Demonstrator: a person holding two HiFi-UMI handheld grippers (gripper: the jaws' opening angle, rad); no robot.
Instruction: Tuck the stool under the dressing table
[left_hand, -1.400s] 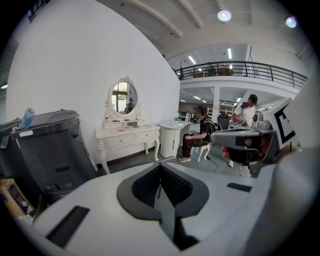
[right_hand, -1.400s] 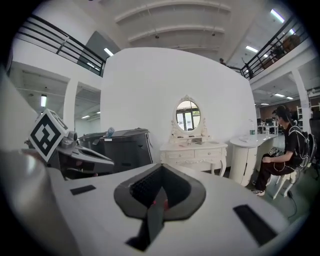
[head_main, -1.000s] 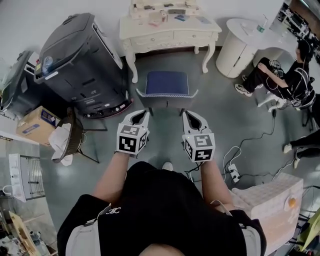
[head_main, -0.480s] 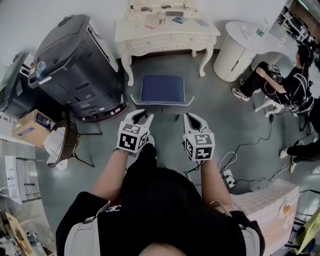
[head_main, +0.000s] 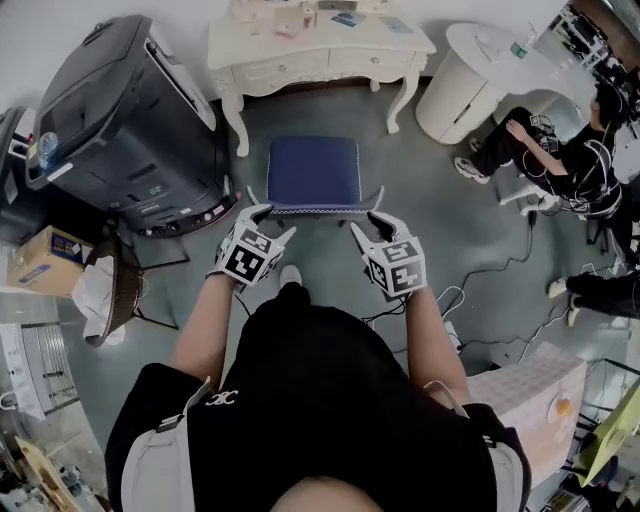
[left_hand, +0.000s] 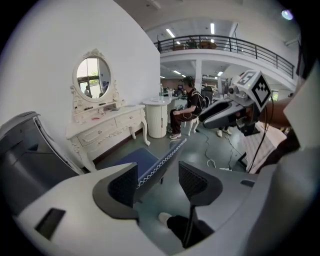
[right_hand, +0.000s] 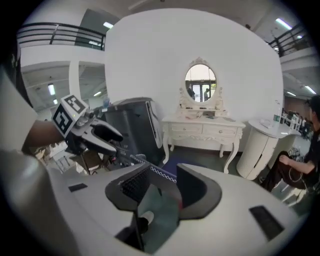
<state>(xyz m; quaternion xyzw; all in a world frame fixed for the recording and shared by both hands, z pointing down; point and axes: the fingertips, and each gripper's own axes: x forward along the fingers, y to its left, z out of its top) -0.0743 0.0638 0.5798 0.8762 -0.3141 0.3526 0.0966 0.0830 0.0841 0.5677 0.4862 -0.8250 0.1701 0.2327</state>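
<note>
**A:** so what's different from a second ago?

**B:** both tongs came down. The left gripper (head_main: 268, 220) and right gripper (head_main: 370, 222) were pinched shut. Now their jaws are spreading, with the stool's (head_main: 312, 170) trimmed near edge between them, not clamped. The stool sits on the floor right in front of the dressing table (head_main: 300, 62), not tucked under. Looks like grab-and-push prep.

**A:** containers?

**B:** just a cardboard box (head_main: 45, 257) far left. Seems closed, can't tell what's inside.
</note>
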